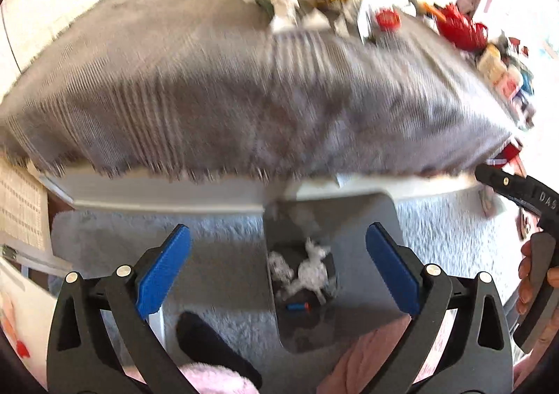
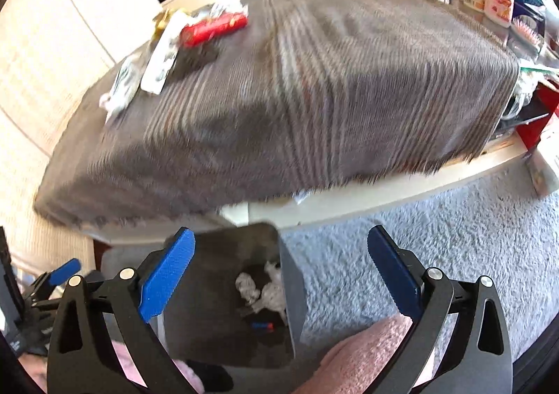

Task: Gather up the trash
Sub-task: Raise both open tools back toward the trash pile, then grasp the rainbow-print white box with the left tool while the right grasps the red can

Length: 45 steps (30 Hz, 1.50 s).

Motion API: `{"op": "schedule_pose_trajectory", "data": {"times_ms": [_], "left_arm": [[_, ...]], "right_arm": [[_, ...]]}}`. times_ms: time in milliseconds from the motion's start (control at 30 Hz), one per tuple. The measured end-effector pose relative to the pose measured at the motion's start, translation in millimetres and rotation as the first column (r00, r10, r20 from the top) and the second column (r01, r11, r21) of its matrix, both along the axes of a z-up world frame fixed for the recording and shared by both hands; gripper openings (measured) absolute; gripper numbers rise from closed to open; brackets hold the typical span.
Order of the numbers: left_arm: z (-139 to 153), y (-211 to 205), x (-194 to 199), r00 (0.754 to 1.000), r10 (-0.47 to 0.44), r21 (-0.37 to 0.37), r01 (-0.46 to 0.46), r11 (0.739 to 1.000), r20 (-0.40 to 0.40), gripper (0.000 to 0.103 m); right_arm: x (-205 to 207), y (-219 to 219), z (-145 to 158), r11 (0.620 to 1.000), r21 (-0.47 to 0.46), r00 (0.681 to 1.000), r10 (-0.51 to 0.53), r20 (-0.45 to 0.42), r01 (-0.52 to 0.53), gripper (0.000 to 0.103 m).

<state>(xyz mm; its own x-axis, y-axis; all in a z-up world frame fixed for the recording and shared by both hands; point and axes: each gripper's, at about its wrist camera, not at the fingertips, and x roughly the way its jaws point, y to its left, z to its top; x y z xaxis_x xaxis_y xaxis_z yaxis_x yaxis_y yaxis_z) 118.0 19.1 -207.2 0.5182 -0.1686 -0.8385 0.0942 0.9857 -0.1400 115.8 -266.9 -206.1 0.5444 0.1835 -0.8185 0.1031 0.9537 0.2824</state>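
Crumpled white trash (image 1: 307, 271) is seen at the bottom of a grey bin (image 1: 367, 219) on the carpet, just below the table's near edge. Both the left gripper (image 1: 278, 270) and right gripper (image 2: 281, 271) are spread wide over it — nothing is held. More wrappers (image 2: 167, 48) lie at the far left corner of the grey cloth (image 2: 314, 97); the red packet (image 2: 213, 29) is shown clearly only by the right view.

Left gripper (image 1: 278, 263) spread wide with nothing between the blue pads (image 1: 164, 273), tilted steeply downward, right gripper (image 2: 281, 266) likewise gaping and empty, pitched down alongside, a bare hand (image 1: 536, 284) wrapped round its handle off to the left claw's right side.
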Motion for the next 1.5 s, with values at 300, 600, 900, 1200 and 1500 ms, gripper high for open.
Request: {"op": "schedule_pose_trajectory", "data": {"times_ms": [300, 600, 900, 1200, 1500], "left_arm": [[66.1, 8.1, 71.2, 0.990, 0.076, -0.026, -0.073, 0.997, 0.121, 0.095], [81.4, -7.6, 146.5, 0.986, 0.074, 0.007, -0.076, 0.997, 0.151, 0.094], [78.9, -27.0, 192.7, 0.985, 0.005, 0.074, -0.018, 0.997, 0.172, 0.088], [51.0, -28.6, 222.8, 0.995, -0.020, 0.078, 0.012, 0.997, 0.097, 0.064], [38.4, -18.8, 220.7, 0.997, -0.033, 0.046, 0.030, 0.998, 0.074, 0.032]], "right_arm": [[57.1, 15.0, 47.4, 0.994, -0.111, 0.993, 0.034, 0.113, -0.022, 0.100], [135.8, 19.5, 76.1, 0.998, -0.058, 0.986, 0.031, 0.161, -0.022, 0.098], [209.9, 32.3, 65.2, 0.996, -0.070, 0.996, 0.057, 0.067, -0.052, 0.057], [222.8, 47.9, 47.1, 0.996, -0.028, 0.996, 0.086, 0.016, -0.085, 0.057], [221.3, 71.8, 38.0, 0.990, -0.017, 0.990, 0.138, 0.000, -0.138, 0.031]]}}
